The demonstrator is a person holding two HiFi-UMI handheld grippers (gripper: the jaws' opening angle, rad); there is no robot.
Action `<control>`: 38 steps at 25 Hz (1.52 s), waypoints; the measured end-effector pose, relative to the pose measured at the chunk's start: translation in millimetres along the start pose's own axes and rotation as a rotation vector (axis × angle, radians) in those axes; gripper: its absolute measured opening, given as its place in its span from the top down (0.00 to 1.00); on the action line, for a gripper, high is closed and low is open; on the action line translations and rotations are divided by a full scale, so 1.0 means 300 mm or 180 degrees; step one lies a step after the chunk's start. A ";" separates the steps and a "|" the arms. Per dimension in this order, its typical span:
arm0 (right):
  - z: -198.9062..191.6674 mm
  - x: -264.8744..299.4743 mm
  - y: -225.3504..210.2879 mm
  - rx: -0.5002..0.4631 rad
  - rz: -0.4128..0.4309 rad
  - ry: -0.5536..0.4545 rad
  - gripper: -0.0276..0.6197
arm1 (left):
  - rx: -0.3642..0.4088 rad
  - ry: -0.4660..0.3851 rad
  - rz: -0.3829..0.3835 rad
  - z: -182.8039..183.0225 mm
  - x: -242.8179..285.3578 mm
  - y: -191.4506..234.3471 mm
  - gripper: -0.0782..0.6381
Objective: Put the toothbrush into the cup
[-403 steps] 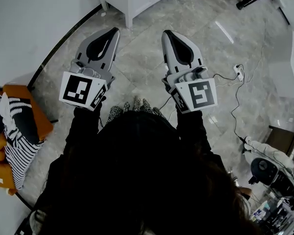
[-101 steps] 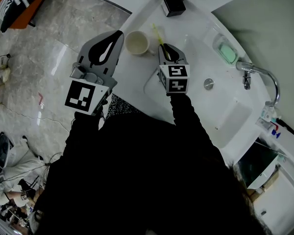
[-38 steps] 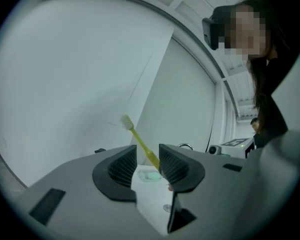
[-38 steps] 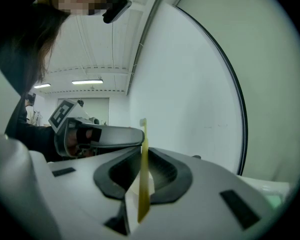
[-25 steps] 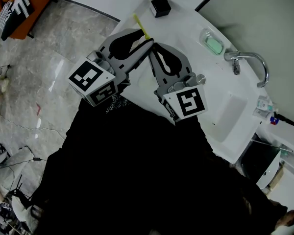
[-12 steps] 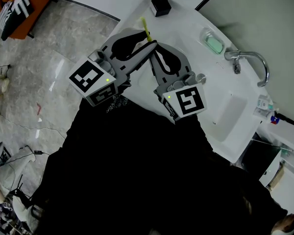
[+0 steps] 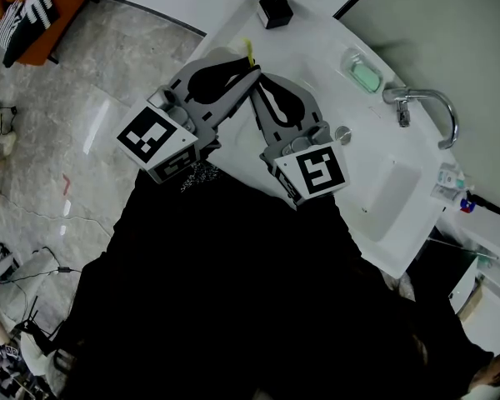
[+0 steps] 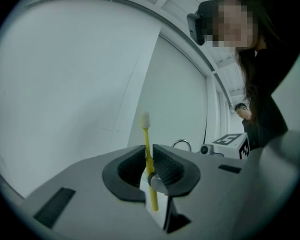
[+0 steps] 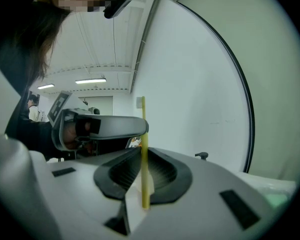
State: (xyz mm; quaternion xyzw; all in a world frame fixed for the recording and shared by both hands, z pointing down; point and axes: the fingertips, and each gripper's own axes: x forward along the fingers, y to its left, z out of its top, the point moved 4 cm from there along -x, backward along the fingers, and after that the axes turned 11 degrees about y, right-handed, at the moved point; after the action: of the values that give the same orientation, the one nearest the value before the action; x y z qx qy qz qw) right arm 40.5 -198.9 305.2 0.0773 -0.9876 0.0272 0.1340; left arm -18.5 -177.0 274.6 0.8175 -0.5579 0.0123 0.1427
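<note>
Handover step, I reckon: left gripper (image 8: 149,165) had just been closing onto the upright toothbrush (image 8: 147,141), right gripper (image 9: 143,165) clamped on it too, above the counter's (image 7: 317,40) left edge; next, right should let go

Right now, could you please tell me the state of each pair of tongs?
Left tongs: just been closing onto the toothbrush.
Right tongs: shut on the toothbrush.
</note>
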 end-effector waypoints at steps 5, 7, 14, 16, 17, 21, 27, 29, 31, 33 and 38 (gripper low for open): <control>-0.012 0.001 0.000 0.0022 -0.0010 0.0064 0.88 | 0.0083 0.0022 -0.0033 -0.002 -0.001 -0.002 0.83; -0.010 0.002 0.002 0.0035 0.0004 0.0039 0.88 | 0.0089 0.0025 -0.0061 -0.003 -0.001 -0.002 0.83; -0.010 0.005 0.004 0.0003 -0.0017 0.0064 0.88 | 0.0086 0.0006 -0.0105 -0.004 -0.005 -0.001 0.83; -0.016 0.004 0.006 -0.0022 -0.0002 0.0105 0.88 | 0.0076 0.0010 -0.0089 -0.004 -0.008 0.003 0.83; -0.018 0.004 0.007 -0.0039 0.0013 0.0104 0.88 | 0.0068 -0.0008 -0.0081 -0.001 -0.009 0.005 0.83; -0.004 0.001 0.013 -0.0094 0.0083 0.0128 0.87 | 0.0080 -0.0061 -0.0090 0.006 -0.014 0.011 0.83; 0.040 -0.019 0.005 -0.0221 0.0385 0.0165 0.85 | 0.0083 0.0055 -0.0154 -0.002 -0.033 0.013 0.83; 0.045 -0.025 -0.003 -0.0315 0.0512 0.0220 0.85 | 0.0098 0.0084 -0.0181 -0.005 -0.038 0.012 0.83; 0.050 -0.028 -0.006 -0.0435 0.0641 0.0279 0.85 | 0.0139 0.0095 -0.0238 -0.006 -0.040 0.008 0.83; 0.053 -0.027 -0.001 -0.0560 0.0806 0.0352 0.85 | 0.0190 0.0111 -0.0319 -0.004 -0.037 -0.002 0.83; 0.053 -0.019 0.015 -0.0806 0.1130 0.0517 0.85 | 0.0273 0.0171 -0.0516 -0.002 -0.031 -0.021 0.83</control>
State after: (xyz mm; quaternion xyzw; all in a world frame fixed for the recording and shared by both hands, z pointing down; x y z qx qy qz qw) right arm 41.0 -194.9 288.3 -0.1175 -0.9672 -0.0676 0.2148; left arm -16.1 -166.3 272.1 0.8647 -0.4848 0.0465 0.1230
